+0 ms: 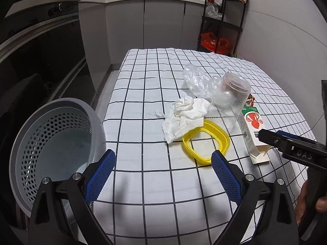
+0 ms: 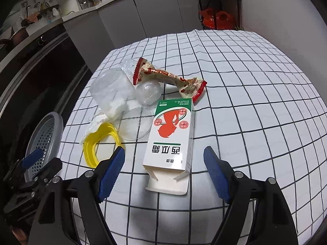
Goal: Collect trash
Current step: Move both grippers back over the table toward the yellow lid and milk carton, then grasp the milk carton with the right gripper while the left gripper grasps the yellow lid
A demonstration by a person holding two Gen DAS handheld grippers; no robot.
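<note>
Right hand-held gripper [image 2: 164,168] spread and empty, medicine carton [image 2: 170,137] lying on the table [image 2: 255,122] just ahead of its jaws — straddle the narrow sides squarely. Left hand-held gripper [image 1: 163,169] wide, empty, mesh bin [image 1: 55,143] at its left.

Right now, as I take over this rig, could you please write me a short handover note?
Left gripper: open, empty, above the checked tablecloth near the yellow plastic ring.
Right gripper: open, empty, jaws either side of the near end of the white carton, not pressing it.
On the cloth: carton lying flat with end flap open, crumpled tissue, clear plastic jar on its side, crumpled clear plastic film, red snack wrapper.
Grey perforated bin: beside the table's left edge; looks empty.
Done: nothing binned. Left: everything.
</note>
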